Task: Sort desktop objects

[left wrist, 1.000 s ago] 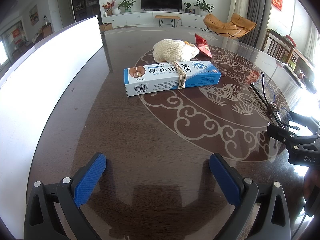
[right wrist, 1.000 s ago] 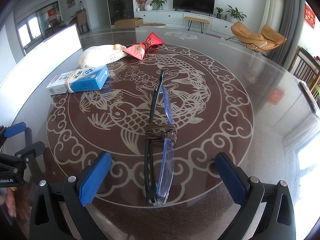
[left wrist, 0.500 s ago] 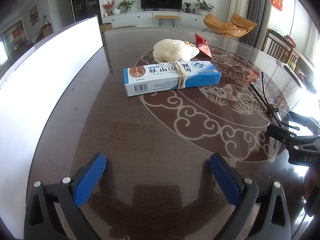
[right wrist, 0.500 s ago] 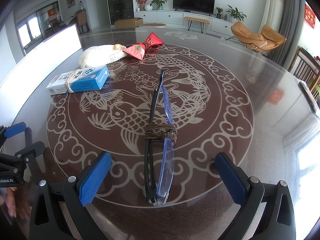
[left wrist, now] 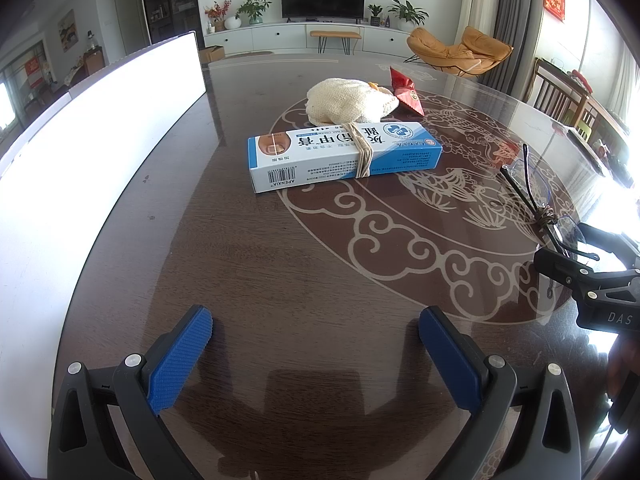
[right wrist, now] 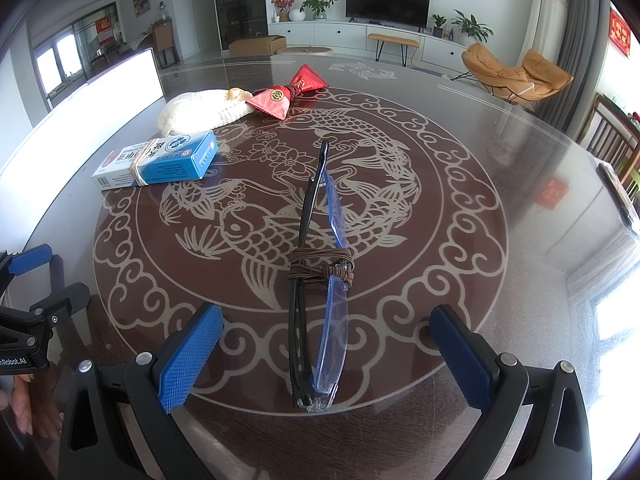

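Folded glasses [right wrist: 318, 280] tied with a brown cord lie on the glass table, between the open jaws of my right gripper [right wrist: 326, 344]; they also show in the left wrist view [left wrist: 536, 200]. A blue and white box [left wrist: 344, 154] with a rubber band lies ahead of my open, empty left gripper [left wrist: 314, 340], well apart from it; the box also shows in the right wrist view [right wrist: 160, 162]. Behind it sit a cream knit pouch [left wrist: 348, 100] and a red sachet [left wrist: 406, 90].
A white panel [left wrist: 80, 152] runs along the table's left side. The round dark table [right wrist: 520, 200] has a fish pattern. My right gripper's body [left wrist: 592, 276] shows at the right of the left wrist view. Chairs stand beyond the far right edge.
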`<action>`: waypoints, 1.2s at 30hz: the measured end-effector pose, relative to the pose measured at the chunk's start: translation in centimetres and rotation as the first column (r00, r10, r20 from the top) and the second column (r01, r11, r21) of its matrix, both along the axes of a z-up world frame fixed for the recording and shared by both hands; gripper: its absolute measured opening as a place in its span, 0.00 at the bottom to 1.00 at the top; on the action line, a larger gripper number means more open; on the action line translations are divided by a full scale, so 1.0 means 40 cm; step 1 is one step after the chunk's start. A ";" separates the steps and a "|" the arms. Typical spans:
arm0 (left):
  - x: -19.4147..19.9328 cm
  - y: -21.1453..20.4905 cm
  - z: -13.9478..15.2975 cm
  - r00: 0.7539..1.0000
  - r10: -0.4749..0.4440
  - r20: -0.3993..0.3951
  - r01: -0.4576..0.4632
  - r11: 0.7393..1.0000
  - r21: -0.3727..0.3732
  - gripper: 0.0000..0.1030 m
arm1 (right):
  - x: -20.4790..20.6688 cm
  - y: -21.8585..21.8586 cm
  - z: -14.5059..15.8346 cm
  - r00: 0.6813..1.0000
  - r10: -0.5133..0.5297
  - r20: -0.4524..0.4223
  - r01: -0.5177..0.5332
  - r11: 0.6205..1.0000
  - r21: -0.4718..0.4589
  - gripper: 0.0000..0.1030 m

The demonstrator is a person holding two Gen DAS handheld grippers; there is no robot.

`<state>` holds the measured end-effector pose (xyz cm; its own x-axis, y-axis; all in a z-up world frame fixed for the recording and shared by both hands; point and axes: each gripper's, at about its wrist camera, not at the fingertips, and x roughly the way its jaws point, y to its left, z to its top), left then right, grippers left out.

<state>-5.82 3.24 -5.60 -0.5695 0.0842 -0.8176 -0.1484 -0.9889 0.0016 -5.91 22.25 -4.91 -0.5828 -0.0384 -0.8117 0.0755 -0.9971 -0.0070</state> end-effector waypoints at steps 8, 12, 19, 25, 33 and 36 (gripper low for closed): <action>0.001 0.001 0.000 1.000 0.001 -0.001 -0.001 1.000 -0.003 1.00 | 0.000 0.000 0.000 1.000 0.000 0.000 0.000 1.000 0.000 1.00; 0.003 0.007 0.013 0.994 -0.105 0.029 0.106 0.994 -0.022 1.00 | 0.000 0.000 0.000 1.000 0.000 0.000 0.000 1.000 0.000 1.00; -0.070 -0.013 0.093 0.918 -0.389 -0.078 0.368 0.908 -0.202 1.00 | 0.000 0.000 0.000 1.000 0.000 0.000 0.000 1.000 0.000 1.00; -0.223 -0.009 0.118 0.873 -0.481 -0.086 0.467 0.873 -0.138 1.00 | 0.000 -0.001 0.000 1.000 0.000 0.000 0.000 1.000 0.000 1.00; -0.287 0.073 0.053 0.813 -0.583 0.000 0.574 0.801 -0.170 1.00 | 0.000 -0.001 0.000 1.000 0.000 0.000 0.000 1.000 0.000 1.00; -0.322 0.076 0.047 0.865 -0.500 0.050 0.501 0.852 -0.150 1.00 | 0.000 -0.001 -0.001 1.000 0.000 0.000 0.000 1.000 0.000 1.00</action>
<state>-18.69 6.28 -3.71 -0.4768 0.2304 -0.8483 -0.6241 -0.7683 0.1422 -5.91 22.22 -4.93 -0.5827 -0.0385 -0.8118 0.0758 -0.9971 -0.0071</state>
